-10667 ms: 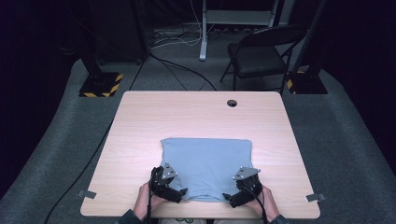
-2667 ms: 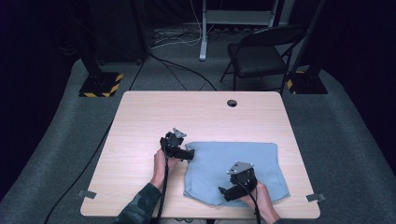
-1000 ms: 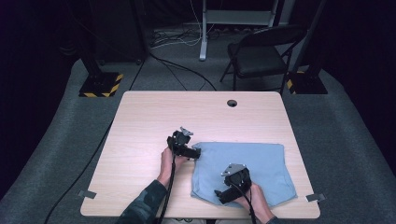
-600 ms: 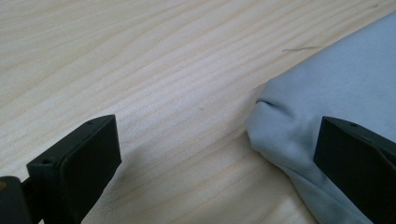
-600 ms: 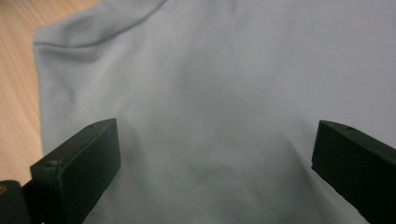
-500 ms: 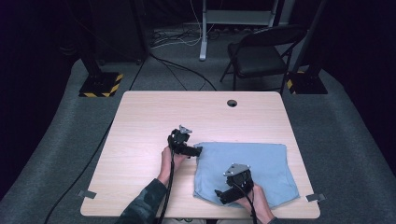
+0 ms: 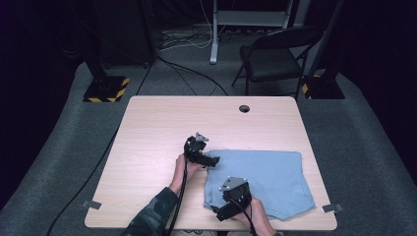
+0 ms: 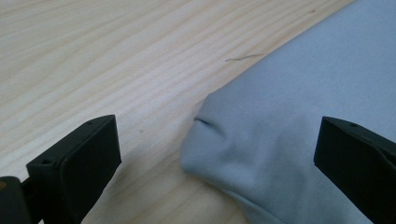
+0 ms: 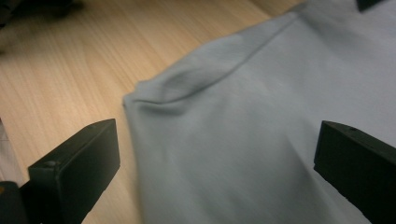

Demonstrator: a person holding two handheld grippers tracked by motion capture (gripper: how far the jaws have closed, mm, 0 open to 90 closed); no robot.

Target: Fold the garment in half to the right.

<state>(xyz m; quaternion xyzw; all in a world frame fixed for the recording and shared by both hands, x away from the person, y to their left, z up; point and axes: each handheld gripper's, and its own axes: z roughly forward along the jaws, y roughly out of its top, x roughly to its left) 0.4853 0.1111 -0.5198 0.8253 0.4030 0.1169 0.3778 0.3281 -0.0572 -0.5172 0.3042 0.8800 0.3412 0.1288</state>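
Two grippers sit at the left edge of a folded light-blue cloth (image 7: 258, 182) that lies flat on the right half of the wooden table (image 7: 162, 123), its long axis running left to right across the tabletop. From the left gripper (image 7: 205, 160) the cloth lies to the right: its jaws point at the upper left corner, and in the left gripper view that rounded corner (image 8: 205, 140) sits between the two spread jaws with bare wood on one side. The right gripper (image 7: 227, 209) is nearer the person, over the lower left corner, and in its own view the cloth's seamed corner (image 9: 154, 98) also lies between jaws held wide apart. Neither tool pinches anything, as far as I can see. Each hand seems placed for its own corner, the left being nearer the far one.
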